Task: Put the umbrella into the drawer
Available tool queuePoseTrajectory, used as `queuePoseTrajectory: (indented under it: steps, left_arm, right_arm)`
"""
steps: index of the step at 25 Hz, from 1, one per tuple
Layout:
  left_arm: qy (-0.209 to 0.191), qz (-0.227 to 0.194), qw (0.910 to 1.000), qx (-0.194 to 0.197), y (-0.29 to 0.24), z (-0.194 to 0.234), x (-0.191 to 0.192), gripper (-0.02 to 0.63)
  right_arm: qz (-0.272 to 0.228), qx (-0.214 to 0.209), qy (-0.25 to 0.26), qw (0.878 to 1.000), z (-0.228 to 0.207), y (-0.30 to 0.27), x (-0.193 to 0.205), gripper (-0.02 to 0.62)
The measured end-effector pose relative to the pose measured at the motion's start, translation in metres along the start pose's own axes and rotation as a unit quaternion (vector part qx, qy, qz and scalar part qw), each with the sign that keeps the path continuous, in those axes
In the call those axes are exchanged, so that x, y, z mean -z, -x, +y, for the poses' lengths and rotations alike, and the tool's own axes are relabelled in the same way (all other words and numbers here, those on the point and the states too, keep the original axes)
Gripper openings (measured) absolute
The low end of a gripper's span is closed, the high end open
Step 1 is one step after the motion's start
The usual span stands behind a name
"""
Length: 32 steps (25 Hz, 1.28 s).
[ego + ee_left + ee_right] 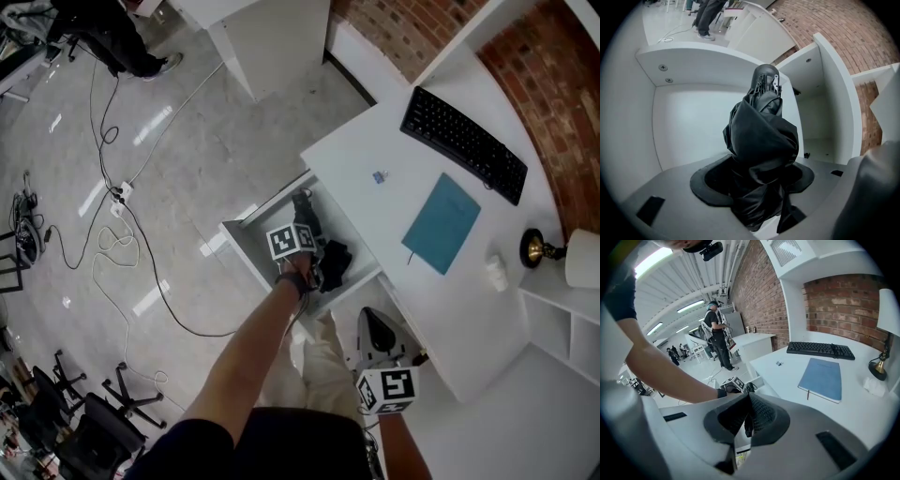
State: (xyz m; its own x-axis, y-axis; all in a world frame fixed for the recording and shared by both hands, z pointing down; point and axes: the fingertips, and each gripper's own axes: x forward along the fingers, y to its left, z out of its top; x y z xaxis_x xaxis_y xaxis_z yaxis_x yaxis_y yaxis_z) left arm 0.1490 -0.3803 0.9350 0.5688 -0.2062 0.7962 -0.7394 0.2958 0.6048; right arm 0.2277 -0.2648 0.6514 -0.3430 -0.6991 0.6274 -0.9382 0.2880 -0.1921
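From overhead, grips the folded black umbrella [305, 214] in the left claw [317, 259], lowered between the walls of the open white drawer [270, 219] just ahead. Along the left gripper view, shows jaws clamped on limp, crumpled fabric, bare metal ribs pointing away toward smooth flat panels; might snag loose cloth on release, or leave one end riding the rim and block closing. Through the right gripper view, holds the right claw [747, 420] shut and empty, glossy worktop [787, 380] ahead.
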Motion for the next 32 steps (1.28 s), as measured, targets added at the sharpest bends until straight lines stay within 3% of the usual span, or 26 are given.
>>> queuePoseTrajectory:
  steps: [11, 16, 21, 22, 26, 29, 32]
  left_arm:
    - [0.022, 0.014, 0.9997, -0.002, 0.005, 0.01, 0.012, 0.288]
    - [0.02, 0.003, 0.9994, -0.027, 0.009, 0.017, 0.01, 0.3]
    - [0.037, -0.014, 0.9991, -0.016, 0.019, 0.004, 0.008, 0.246]
    - [0.033, -0.015, 0.9991, -0.021, 0.021, 0.004, 0.008, 0.191]
    - [0.007, -0.033, 0.999, -0.028, 0.04, -0.002, 0.012, 0.03]
    - [-0.055, -0.069, 0.996, -0.008, 0.072, -0.023, 0.006, 0.018]
    - [-0.127, -0.103, 0.9863, 0.02, 0.113, -0.05, 0.002, 0.018]
  right_arm:
    - [-0.011, 0.01, 0.007, 1.0, -0.006, 0.006, -0.006, 0.0]
    - [-0.013, 0.015, 0.005, 1.0, -0.009, 0.01, -0.008, 0.0]
    - [-0.016, 0.018, 0.0, 1.0, -0.011, 0.013, -0.007, 0.0]
    - [-0.018, 0.018, -0.001, 1.0, -0.011, 0.013, -0.008, 0.0]
    - [-0.026, 0.02, 0.001, 0.999, -0.01, 0.018, -0.017, 0.0]
    - [-0.037, 0.018, 0.007, 0.999, -0.007, 0.024, -0.035, 0.0]
    - [-0.051, 0.014, 0.024, 0.998, -0.001, 0.031, -0.059, 0.001]
